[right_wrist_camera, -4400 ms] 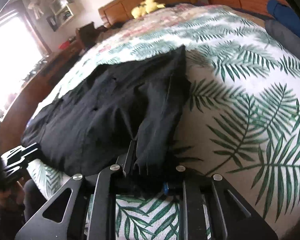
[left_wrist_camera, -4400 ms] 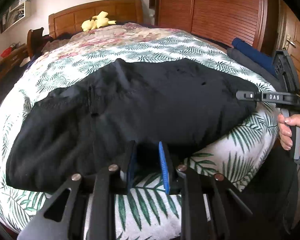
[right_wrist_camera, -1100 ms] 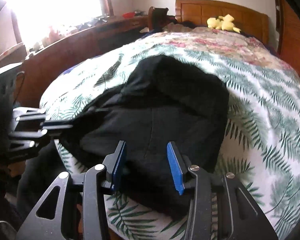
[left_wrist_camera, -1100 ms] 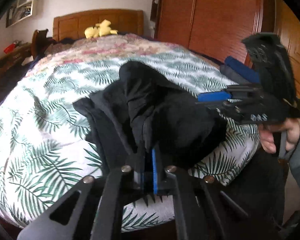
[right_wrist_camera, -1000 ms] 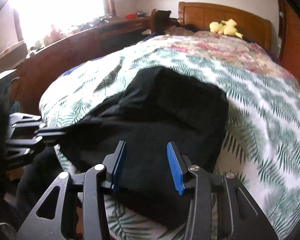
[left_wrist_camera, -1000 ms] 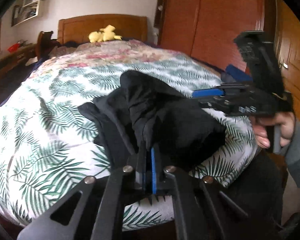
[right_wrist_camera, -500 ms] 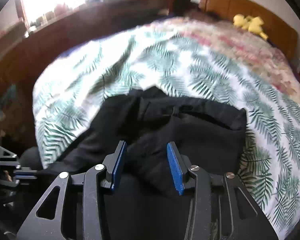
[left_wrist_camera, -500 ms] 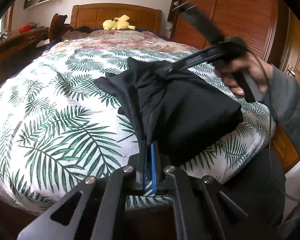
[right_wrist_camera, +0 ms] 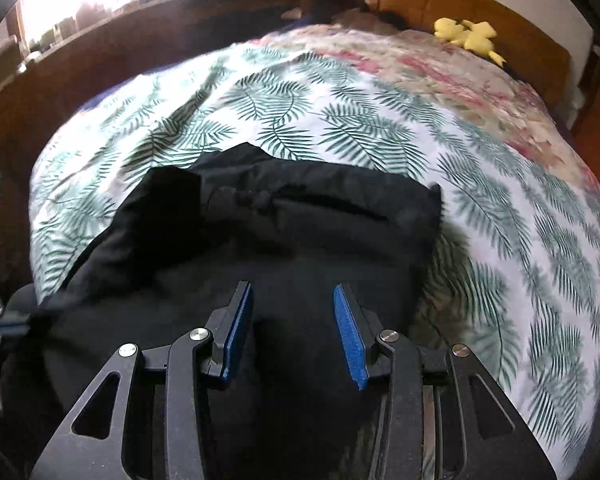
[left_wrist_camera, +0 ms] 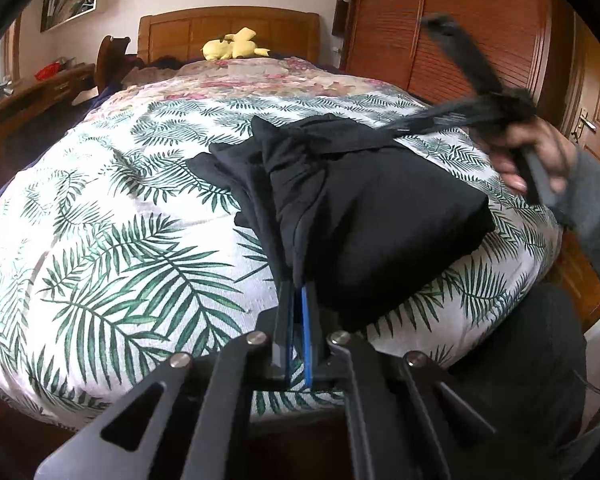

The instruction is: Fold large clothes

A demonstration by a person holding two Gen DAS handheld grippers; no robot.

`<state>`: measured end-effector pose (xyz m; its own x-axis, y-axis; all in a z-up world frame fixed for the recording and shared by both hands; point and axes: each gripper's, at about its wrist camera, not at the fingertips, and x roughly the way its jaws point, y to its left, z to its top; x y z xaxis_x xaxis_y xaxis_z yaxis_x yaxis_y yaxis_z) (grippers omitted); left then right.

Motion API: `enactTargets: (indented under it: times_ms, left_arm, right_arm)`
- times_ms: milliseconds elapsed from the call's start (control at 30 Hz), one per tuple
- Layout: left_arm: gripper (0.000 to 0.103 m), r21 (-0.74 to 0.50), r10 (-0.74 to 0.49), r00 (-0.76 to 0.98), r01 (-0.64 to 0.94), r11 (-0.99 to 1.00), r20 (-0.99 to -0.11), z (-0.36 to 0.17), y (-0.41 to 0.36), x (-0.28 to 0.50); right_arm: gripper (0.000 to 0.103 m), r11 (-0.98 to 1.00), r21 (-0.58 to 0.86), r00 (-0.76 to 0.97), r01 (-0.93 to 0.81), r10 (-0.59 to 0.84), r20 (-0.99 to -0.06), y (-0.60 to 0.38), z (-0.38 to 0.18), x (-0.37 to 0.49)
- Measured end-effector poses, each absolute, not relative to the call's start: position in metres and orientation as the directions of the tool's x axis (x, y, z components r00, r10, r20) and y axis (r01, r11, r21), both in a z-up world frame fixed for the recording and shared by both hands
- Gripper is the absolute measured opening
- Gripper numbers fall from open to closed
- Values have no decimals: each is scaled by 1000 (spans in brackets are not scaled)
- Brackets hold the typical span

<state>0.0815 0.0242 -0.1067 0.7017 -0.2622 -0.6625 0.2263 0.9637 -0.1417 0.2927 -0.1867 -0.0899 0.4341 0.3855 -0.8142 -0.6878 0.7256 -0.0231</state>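
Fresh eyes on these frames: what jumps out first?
A black garment lies bunched in a rough fold at the near edge of a bed under a palm-leaf bedspread. The left gripper is shut on its near edge, while the right gripper hangs open above it. A yellow plush toy sits at the wooden headboard.

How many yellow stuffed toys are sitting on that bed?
1. A yellow plush toy lies at the head of the bed, against the wooden headboard, beyond the folded black garment. None seems hidden.
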Motion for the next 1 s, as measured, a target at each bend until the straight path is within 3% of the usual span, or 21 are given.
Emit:
enactTargets:
  times_ms: [233,400,567,1000]
  left_arm:
    - [1,-129,-245,700,216,968,-671,-108,21,82]
    - [1,-124,-243,692,218,968,-679,-109,18,83]
    - [1,-93,-216,696,210,973,-685,-109,10,84]
    - [2,-24,-125,675,156,987,-727,-114,-1,94]
  right_arm:
    - [42,726,8,459,-688,443,-770,-230,-79,226]
    - [42,720,27,417,-693,432,-800,-237,-102,207]
    - [43,757,109,391,-644,448,-804,-250,-129,206]
    - [44,772,160,440,-615,505,-742,-262,-111,253]
